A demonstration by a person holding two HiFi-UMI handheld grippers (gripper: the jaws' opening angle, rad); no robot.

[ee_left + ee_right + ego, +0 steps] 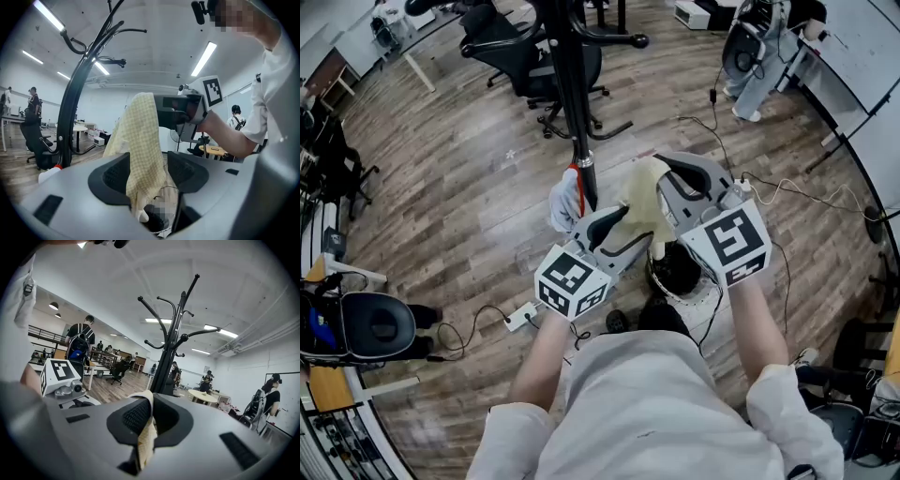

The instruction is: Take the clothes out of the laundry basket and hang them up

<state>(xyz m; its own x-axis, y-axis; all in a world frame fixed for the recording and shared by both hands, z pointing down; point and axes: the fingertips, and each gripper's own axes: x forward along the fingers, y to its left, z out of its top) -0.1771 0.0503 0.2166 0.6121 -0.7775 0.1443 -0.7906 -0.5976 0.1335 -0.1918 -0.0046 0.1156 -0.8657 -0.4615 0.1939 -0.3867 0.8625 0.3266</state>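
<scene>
Right tongs (149,412) are clamped on the yellow cloth (644,199), mid-frame above the basket (657,279). Left tongs (149,174) gape wide, the cloth hanging loose between them. Best pinch a far edge, spread it, then lift toward the rack (570,84).

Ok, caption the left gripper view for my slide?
Yellow checked cloth hangs from the shut right tool, between the jaws of the open left tool, coat stand at left.

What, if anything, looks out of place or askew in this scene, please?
Nothing looks spilled or damaged. The yellow checked cloth is not yet on the coat rack: it hangs crumpled from the shut right gripper and trails between the jaws of the open left gripper.
</scene>
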